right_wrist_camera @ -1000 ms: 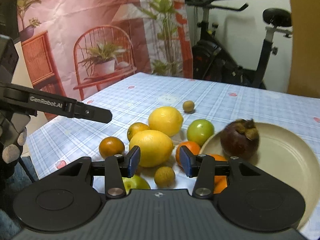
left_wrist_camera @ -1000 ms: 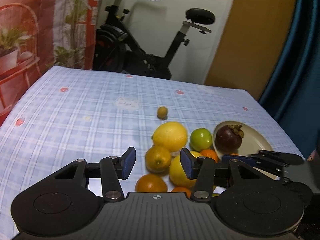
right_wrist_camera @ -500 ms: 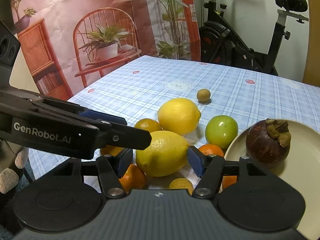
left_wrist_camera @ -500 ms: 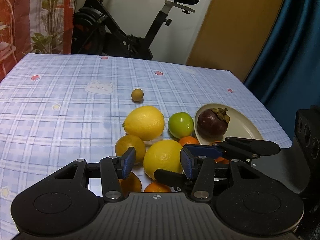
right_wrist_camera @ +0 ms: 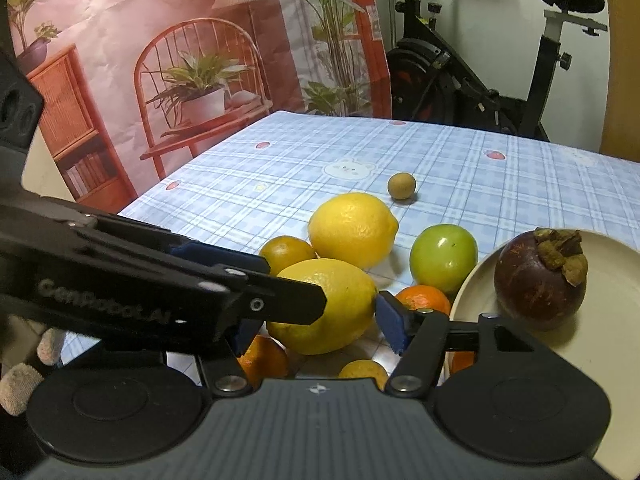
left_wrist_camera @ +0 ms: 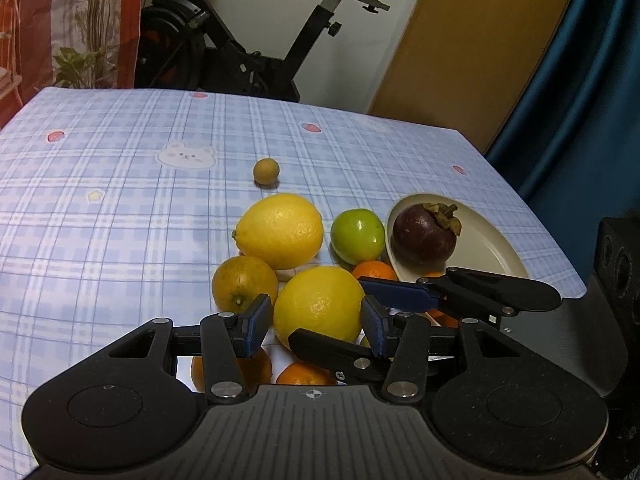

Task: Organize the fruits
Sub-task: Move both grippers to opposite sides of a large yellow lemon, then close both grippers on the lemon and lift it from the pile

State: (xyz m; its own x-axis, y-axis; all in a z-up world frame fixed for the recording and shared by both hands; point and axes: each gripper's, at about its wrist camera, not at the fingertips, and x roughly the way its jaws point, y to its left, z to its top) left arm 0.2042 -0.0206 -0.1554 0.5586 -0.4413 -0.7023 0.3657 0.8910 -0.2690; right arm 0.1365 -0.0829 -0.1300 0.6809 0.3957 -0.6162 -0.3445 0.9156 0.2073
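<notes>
A pile of fruit lies on the blue checked tablecloth (left_wrist_camera: 120, 220). The near lemon (left_wrist_camera: 318, 306) (right_wrist_camera: 326, 306) sits between the open fingers of both grippers. My left gripper (left_wrist_camera: 314, 326) and my right gripper (right_wrist_camera: 320, 326) are both open around it, and neither grips it. The left gripper's fingers (right_wrist_camera: 240, 284) cross the right wrist view, and the right gripper's fingers (left_wrist_camera: 460, 292) cross the left wrist view. A second lemon (left_wrist_camera: 280, 230), a green fruit (left_wrist_camera: 358, 236), oranges (left_wrist_camera: 244, 282) and a small brown fruit (left_wrist_camera: 266, 171) lie around. A mangosteen (left_wrist_camera: 424, 234) (right_wrist_camera: 538, 278) rests on a cream plate (left_wrist_camera: 488, 244).
The plate sits near the table's right edge (left_wrist_camera: 560, 248). An exercise bike (left_wrist_camera: 240, 52) stands behind the table. A pink backdrop (right_wrist_camera: 160, 60) hangs at the left. Small oranges (right_wrist_camera: 264, 360) lie under the grippers.
Both grippers have moved in from either side onto the near lemon, which now sits between both pairs of fingers. The right gripper has opened wider.
</notes>
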